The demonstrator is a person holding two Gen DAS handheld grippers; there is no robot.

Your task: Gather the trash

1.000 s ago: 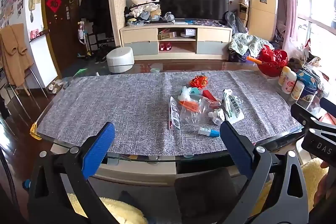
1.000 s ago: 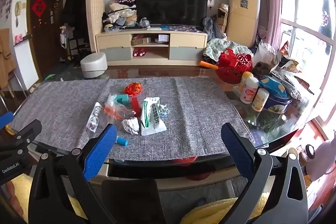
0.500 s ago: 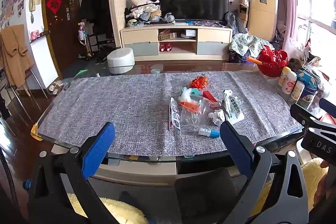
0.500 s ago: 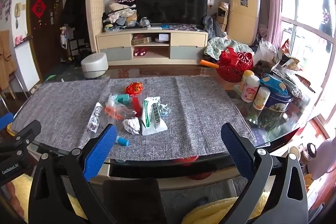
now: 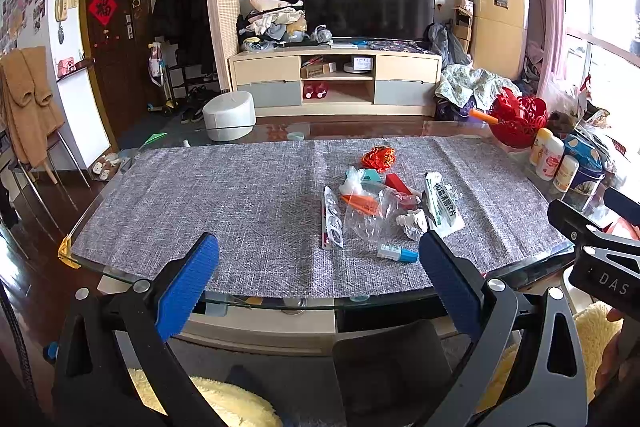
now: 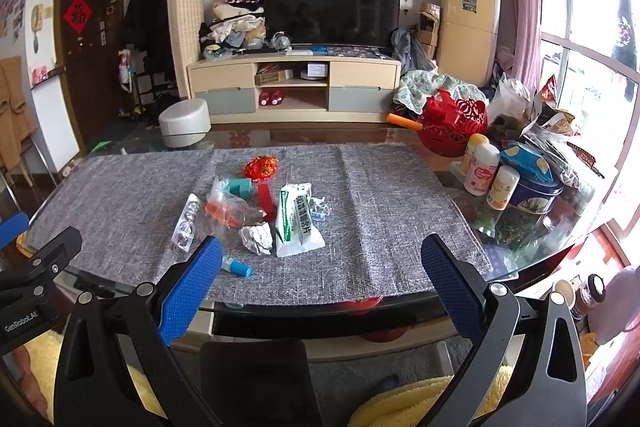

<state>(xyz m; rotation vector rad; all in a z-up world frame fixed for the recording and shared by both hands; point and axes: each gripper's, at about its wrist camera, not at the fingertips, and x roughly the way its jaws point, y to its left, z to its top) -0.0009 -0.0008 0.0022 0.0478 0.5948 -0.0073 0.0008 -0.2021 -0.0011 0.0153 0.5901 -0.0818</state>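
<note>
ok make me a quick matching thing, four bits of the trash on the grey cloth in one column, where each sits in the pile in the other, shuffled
1. red crumpled wrapper
2. small blue-capped tube
3. blister pack
4. white and green packet

a. nearest the table's front edge
b. right side of the pile
c. farthest back
d. left side of the pile

Pairs: 1-c, 2-a, 3-d, 4-b

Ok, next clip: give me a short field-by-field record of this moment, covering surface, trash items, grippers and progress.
surface: glass table under a grey cloth
trash cluster: white and green packet, crumpled paper, clear plastic bag, blister pack, small blue tube, red foil wrapper
left gripper: open, empty, short of the table
right gripper: open, empty, short of the table
progress: no trash picked up yet
</note>
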